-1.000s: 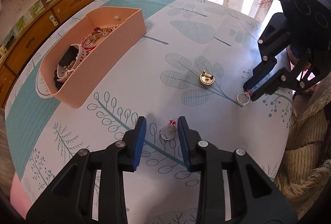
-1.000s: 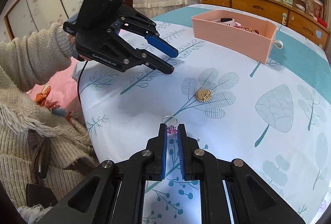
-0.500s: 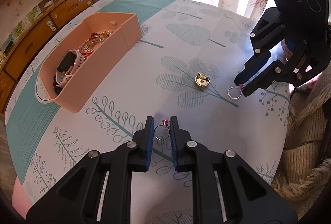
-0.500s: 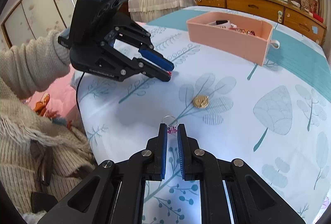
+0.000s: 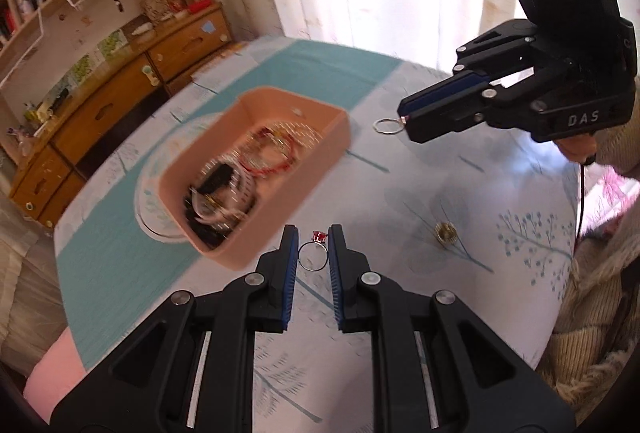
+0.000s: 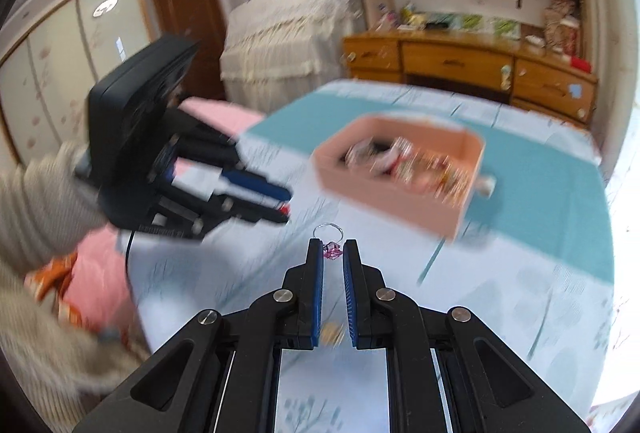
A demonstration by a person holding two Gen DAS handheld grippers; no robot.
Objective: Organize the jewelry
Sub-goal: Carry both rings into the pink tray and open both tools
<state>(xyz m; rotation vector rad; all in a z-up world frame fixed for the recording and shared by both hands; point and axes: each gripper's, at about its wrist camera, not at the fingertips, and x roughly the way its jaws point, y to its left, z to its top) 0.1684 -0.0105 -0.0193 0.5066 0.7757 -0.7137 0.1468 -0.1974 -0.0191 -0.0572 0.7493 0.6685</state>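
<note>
each gripper (image 5: 313, 251) (image 6: 333, 253) pinches a ring (image 5: 314, 253) (image 6: 329, 239) near the tray (image 5: 280, 201).

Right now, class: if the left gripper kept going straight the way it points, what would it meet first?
Probably the near wall of the pink box, just ahead of the left gripper, which holds a red-stone ring. Blur leaves depth uncertain.

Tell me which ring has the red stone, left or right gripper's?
The ring in the left gripper: red-stone ring, held by its band. The right gripper pinches the pink-stone ring by its stone, band sticking out forward.
</note>
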